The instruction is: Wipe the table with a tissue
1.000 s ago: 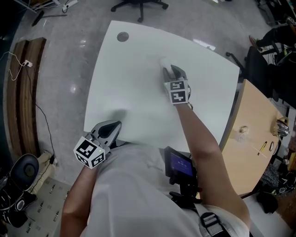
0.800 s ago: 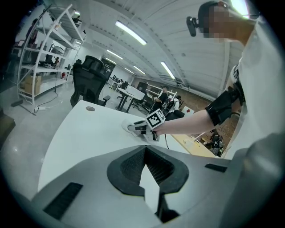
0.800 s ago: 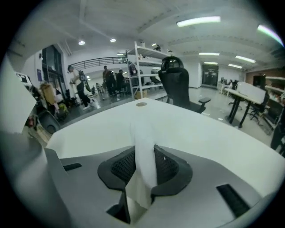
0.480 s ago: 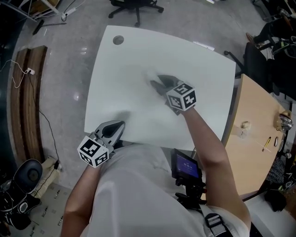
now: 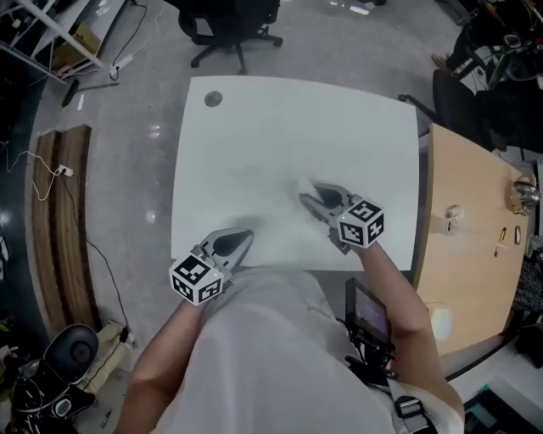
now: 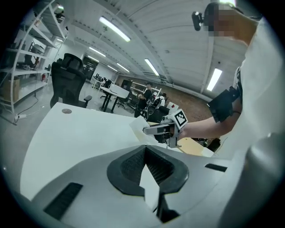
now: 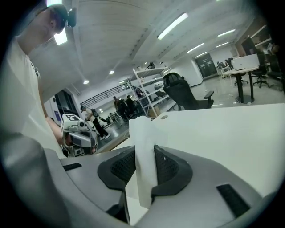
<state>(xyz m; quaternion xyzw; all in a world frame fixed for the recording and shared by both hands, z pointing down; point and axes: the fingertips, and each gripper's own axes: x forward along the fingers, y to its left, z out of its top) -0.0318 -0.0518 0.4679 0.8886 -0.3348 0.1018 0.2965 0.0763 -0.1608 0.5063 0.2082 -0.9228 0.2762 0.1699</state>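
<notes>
The white table [image 5: 254,127] fills the middle of the head view. My right gripper [image 5: 312,197] hangs over its near right part, shut on a white tissue [image 5: 302,186] that sticks out past the tips. In the right gripper view the tissue [image 7: 143,129] stands upright, pinched between the dark pads [image 7: 167,167]. The left gripper view shows the right gripper [image 6: 156,129] lifted off the table with the tissue [image 6: 137,128] at its tip. My left gripper [image 5: 241,237] sits at the table's near edge, its jaws together with nothing between them.
A round grey cap [image 5: 213,99] marks the table's far left corner. A black office chair [image 5: 229,25] stands beyond the far edge. A wooden desk [image 5: 475,229] with small items adjoins the right side. Planks [image 5: 59,220] and cables lie on the floor at left.
My right gripper has come back from the table's far middle toward the near right and risen, carrying the tissue and rolling. The left gripper has shifted slightly along the near edge.
</notes>
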